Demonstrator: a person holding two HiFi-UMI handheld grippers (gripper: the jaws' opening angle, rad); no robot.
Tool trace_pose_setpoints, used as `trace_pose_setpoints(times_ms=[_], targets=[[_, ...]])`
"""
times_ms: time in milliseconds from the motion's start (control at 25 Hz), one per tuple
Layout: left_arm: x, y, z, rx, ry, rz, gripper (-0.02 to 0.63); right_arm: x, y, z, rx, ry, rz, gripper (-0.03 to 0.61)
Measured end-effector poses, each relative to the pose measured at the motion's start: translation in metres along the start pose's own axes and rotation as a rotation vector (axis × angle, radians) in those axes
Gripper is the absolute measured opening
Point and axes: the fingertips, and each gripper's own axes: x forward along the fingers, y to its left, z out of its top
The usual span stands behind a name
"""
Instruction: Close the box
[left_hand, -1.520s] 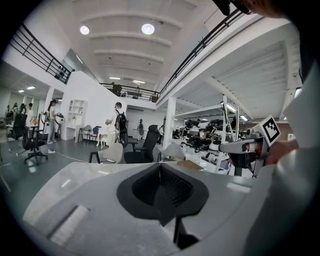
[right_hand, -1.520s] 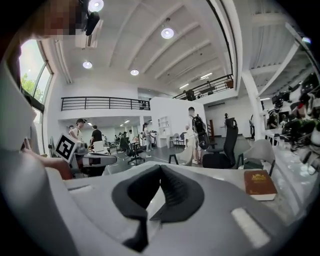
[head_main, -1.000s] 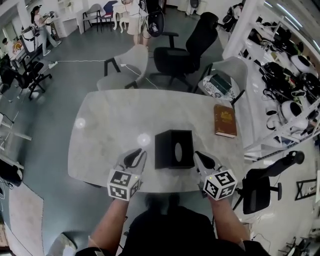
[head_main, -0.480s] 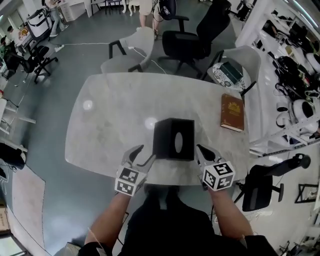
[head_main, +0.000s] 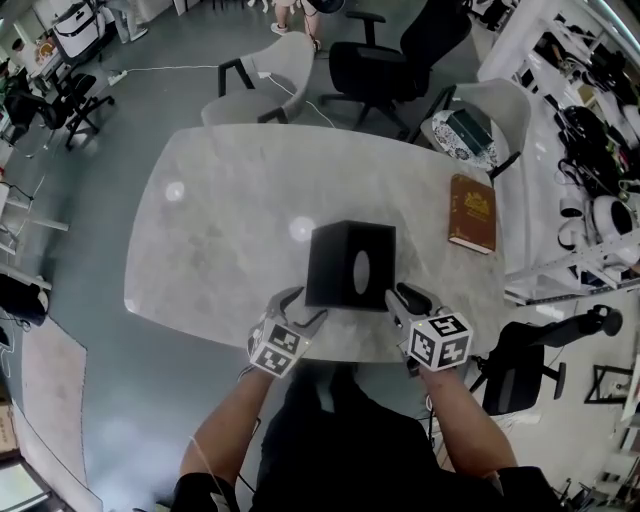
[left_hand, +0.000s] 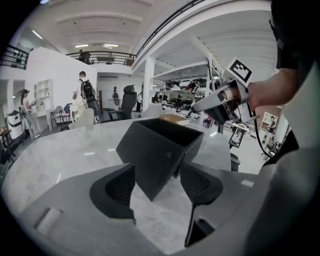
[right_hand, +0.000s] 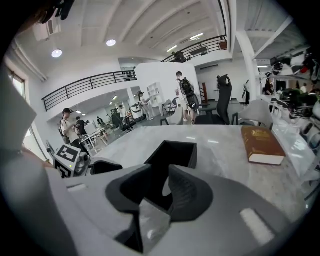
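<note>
A black box (head_main: 350, 265) stands on the marble table (head_main: 220, 230) near its front edge, its top open in both gripper views. My left gripper (head_main: 303, 306) sits at the box's near left corner. Its jaws have just been opening, and in the left gripper view (left_hand: 157, 182) the box's corner (left_hand: 155, 155) shows between them untouched. My right gripper (head_main: 401, 297) is at the box's near right side, its jaws also just opened, with the box (right_hand: 172, 150) straight ahead of the gap (right_hand: 160, 192). Nothing is gripped.
A brown book (head_main: 472, 213) lies on the table to the right of the box. Chairs (head_main: 260, 70) stand along the far side, and a black chair (head_main: 520, 370) at the near right. People move in the hall beyond.
Both grippers have come down toward the table beside the box's near edge. Their jaws, shut before, now stand apart.
</note>
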Motion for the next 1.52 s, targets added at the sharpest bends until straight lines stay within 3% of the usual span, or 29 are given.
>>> trace_pose_setpoints(times_ms=[120,360,680,880,1120,1280,1520], targets=[[0.014,-0.004,-0.015,0.009,0.045,0.01,0.27,0.006,-0.002,-0.009,0.001,0.027,-0.015,0.128],[0.032,0.01,-0.036,-0.046,0.099,0.141,0.28,0.019,-0.014,-0.031,0.039,0.091,-0.061,0.144],[0.024,0.018,-0.038,-0.172,0.05,0.208,0.292,0.028,-0.021,-0.062,0.024,0.212,-0.094,0.144],[0.014,0.025,-0.032,-0.276,0.006,0.215,0.298,0.027,-0.022,-0.064,0.018,0.204,-0.11,0.135],[0.009,0.027,-0.035,-0.423,-0.012,0.165,0.302,0.027,-0.022,-0.065,0.027,0.195,-0.113,0.133],[0.002,0.025,-0.029,-0.435,-0.007,0.111,0.302,0.026,-0.021,-0.065,0.044,0.196,-0.123,0.133],[-0.009,0.024,-0.025,-0.45,-0.033,-0.105,0.302,0.025,-0.018,-0.065,0.102,0.196,-0.132,0.127]])
